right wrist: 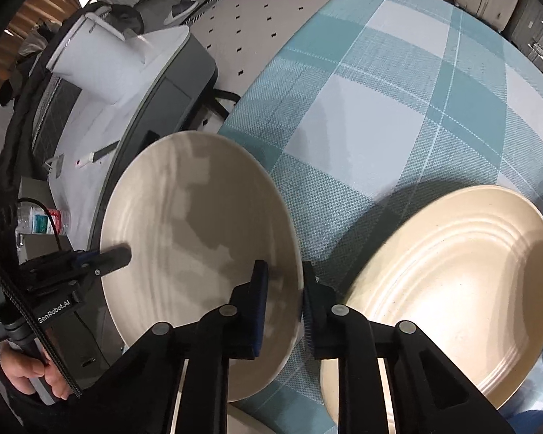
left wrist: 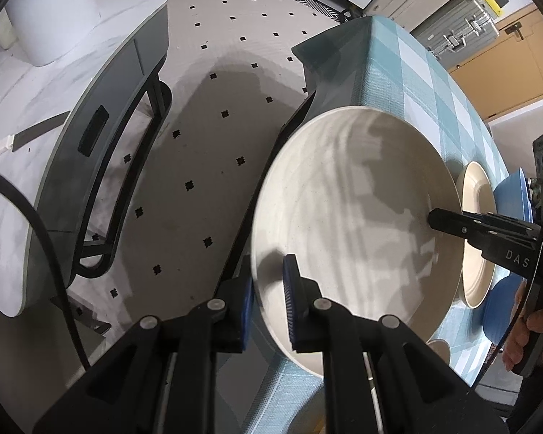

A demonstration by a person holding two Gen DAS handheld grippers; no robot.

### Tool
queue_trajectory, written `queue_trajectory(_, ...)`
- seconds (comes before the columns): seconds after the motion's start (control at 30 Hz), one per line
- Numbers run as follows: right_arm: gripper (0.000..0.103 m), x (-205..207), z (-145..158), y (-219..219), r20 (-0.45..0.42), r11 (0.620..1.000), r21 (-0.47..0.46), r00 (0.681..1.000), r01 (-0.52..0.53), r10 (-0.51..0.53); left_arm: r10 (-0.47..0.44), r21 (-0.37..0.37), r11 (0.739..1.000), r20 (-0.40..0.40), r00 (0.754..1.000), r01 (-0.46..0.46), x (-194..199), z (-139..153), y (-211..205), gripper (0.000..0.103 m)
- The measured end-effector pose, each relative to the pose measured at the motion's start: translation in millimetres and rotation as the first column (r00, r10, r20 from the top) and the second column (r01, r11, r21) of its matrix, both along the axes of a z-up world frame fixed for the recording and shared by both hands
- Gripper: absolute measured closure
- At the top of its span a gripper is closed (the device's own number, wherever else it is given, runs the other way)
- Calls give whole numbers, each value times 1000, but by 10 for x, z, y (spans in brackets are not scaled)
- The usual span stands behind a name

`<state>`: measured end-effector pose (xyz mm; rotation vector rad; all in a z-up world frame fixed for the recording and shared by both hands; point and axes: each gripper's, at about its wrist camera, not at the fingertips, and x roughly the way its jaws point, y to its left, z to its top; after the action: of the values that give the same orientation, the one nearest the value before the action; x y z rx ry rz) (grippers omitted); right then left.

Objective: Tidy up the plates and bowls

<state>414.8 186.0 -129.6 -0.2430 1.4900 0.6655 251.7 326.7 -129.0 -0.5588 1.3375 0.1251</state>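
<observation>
While both grippers point steeply down over the checked tablecloth (right wrist: 398, 115), each one pinches the same large cream plate (left wrist: 344, 209) by its rim, on opposite sides. Nearest in the left wrist view, the left gripper (left wrist: 269, 302) has one blue pad inside the plate and one outside, pressed onto the near edge that overhangs the table's side. Across the plate, the right gripper (right wrist: 284, 302) clamps the opposite rim in the same way. Just beside that grip, a second cream plate (right wrist: 452, 282) rests on the cloth. Behind it in the left view, a blue bowl (left wrist: 512, 199) shows in part. Farther off, beyond the dotted floor (left wrist: 206, 152), stands a white marble-look side table (left wrist: 54, 108) with a white container (left wrist: 50, 7) on it.
</observation>
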Motion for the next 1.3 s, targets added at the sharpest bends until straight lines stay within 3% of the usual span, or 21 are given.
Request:
queue_trajectory(0.77,91,75,194,-324,19,997,67,999,48,-49,-12,22,1000,10,1000,12,113,248,-128,91)
queue_trajectory(1.3,91,-284,743,-776,53,992,95,995,79,-85,-47,43,998,49,998,45,-133,733,-502,91)
